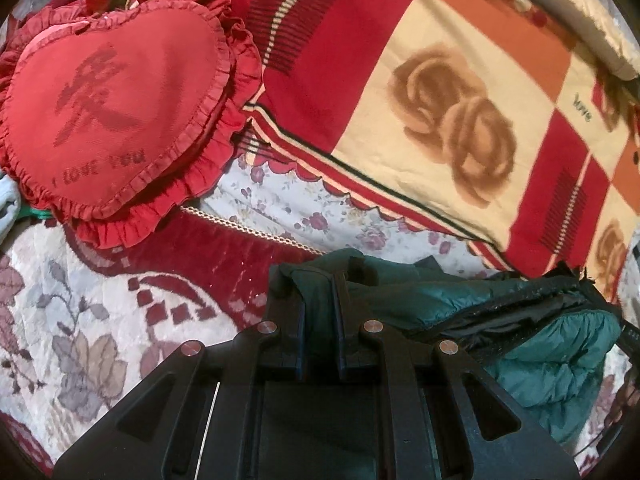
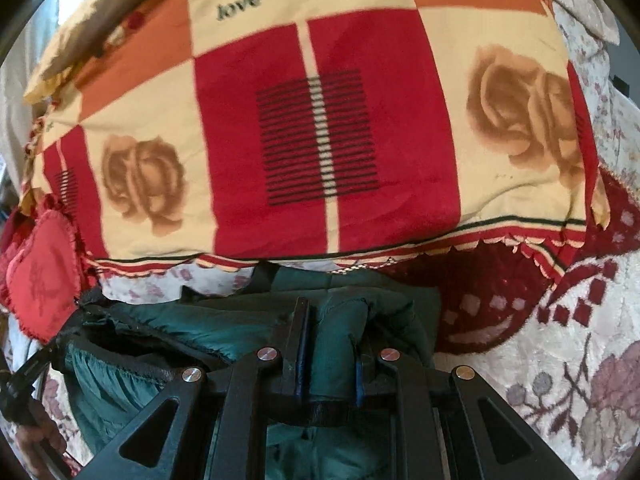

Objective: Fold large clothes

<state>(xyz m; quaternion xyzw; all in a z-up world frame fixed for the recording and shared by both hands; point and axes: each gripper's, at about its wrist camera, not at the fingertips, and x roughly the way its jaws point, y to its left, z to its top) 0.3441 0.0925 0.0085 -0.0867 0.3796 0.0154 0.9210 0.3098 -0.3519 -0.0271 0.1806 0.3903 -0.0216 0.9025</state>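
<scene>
A dark green puffer jacket [image 1: 552,344] lies bunched on the floral bedspread, with its black inner lining showing along an open edge. My left gripper [image 1: 320,300] is shut on a fold of the jacket at its left end. In the right wrist view the same jacket [image 2: 224,320] spreads to the left, and my right gripper [image 2: 332,344] is shut on a thick fold of it. Both grippers hold the cloth just above the bed.
A red heart-shaped pillow [image 1: 112,96] lies to the left, also visible in the right wrist view [image 2: 44,276]. A red, cream and orange rose-print blanket [image 2: 320,120] covers the bed behind the jacket. The floral bedspread [image 1: 72,320] lies beneath.
</scene>
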